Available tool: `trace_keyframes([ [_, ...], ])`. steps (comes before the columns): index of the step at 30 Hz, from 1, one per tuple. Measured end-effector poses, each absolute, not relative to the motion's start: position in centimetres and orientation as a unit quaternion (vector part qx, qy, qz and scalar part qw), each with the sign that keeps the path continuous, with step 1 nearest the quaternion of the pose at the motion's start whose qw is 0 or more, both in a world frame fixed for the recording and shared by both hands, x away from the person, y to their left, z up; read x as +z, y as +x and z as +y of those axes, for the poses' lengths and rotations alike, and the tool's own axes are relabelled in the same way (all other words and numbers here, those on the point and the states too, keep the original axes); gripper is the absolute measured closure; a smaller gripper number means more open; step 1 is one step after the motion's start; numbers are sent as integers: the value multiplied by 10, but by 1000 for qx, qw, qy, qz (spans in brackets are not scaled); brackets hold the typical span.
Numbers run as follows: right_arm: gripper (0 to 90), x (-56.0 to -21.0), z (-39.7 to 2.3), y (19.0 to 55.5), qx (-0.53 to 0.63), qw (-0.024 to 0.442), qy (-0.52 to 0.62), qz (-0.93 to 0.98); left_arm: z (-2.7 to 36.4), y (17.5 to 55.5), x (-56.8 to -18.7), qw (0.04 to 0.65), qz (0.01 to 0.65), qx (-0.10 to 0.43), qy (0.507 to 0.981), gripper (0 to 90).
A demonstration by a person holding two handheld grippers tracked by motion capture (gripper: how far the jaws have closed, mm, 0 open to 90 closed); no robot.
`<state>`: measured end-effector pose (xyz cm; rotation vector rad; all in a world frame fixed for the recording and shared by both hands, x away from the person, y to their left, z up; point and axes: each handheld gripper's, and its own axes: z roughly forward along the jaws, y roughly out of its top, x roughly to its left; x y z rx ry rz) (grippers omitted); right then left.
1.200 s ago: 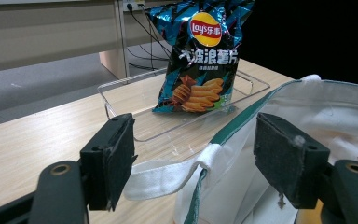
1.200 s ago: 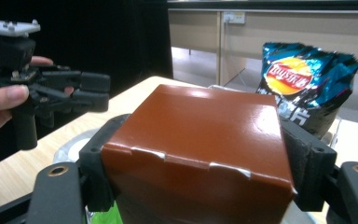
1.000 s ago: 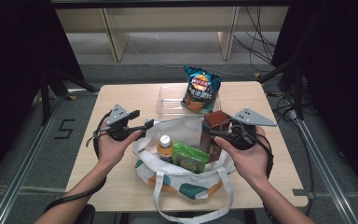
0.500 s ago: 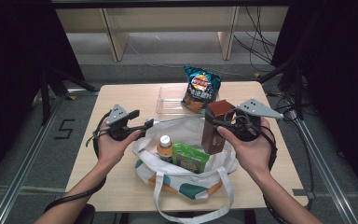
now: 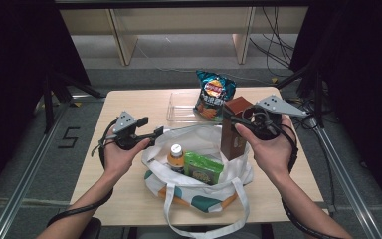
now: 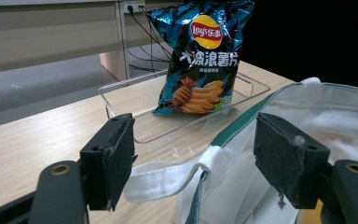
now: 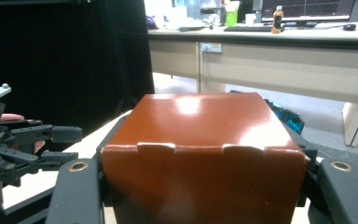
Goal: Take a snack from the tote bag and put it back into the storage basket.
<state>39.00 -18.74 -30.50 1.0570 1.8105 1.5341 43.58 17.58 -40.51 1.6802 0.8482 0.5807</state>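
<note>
1. Right gripper (image 5: 235, 121) is where I look first: its jaws have just been closing and now press on both sides of the brown box (image 5: 235, 128), which I see upright and lifted, its lower part at the far right rim of the tote bag (image 5: 199, 177).
2. From the right gripper view, the brown box (image 7: 200, 154) sits square between the two black jaws, its glossy top flap facing the camera.
3. Left gripper (image 5: 155, 134) hangs at the bag's left rim with its jaws spread wide.
4. From the left gripper view I see the bag's white strap and green-trimmed edge (image 6: 223, 154) lying between the pads (image 6: 114, 156); the pads stand apart from the fabric and do not pinch it.
5. Inside the bag I can make out a bottle (image 5: 176, 155) with a white cap and, just beside it, a green packet (image 5: 202, 168).
6. Behind the bag, a clear tray (image 5: 181, 107) rests on the wooden table (image 5: 124, 99), and a blue chip bag (image 5: 213, 95) stands upright in the tray, near the box.
</note>
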Motion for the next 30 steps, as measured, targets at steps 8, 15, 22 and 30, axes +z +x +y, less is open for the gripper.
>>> trace_keyframes([
  [8, 377, -296, -190, 398, 566, 297, 397, 659, 176, 435, -405, 554, 360, 246, 709, 285],
  [15, 380, -289, -191, 407, 568, 306, 407, 646, 176, 435, -404, 554, 360, 246, 709, 285],
  [22, 381, -284, -191, 416, 565, 321, 402, 645, 176, 435, -404, 554, 360, 246, 709, 286],
  [30, 382, -279, -189, 427, 572, 324, 407, 635, 177, 435, -404, 554, 360, 246, 709, 286],
])
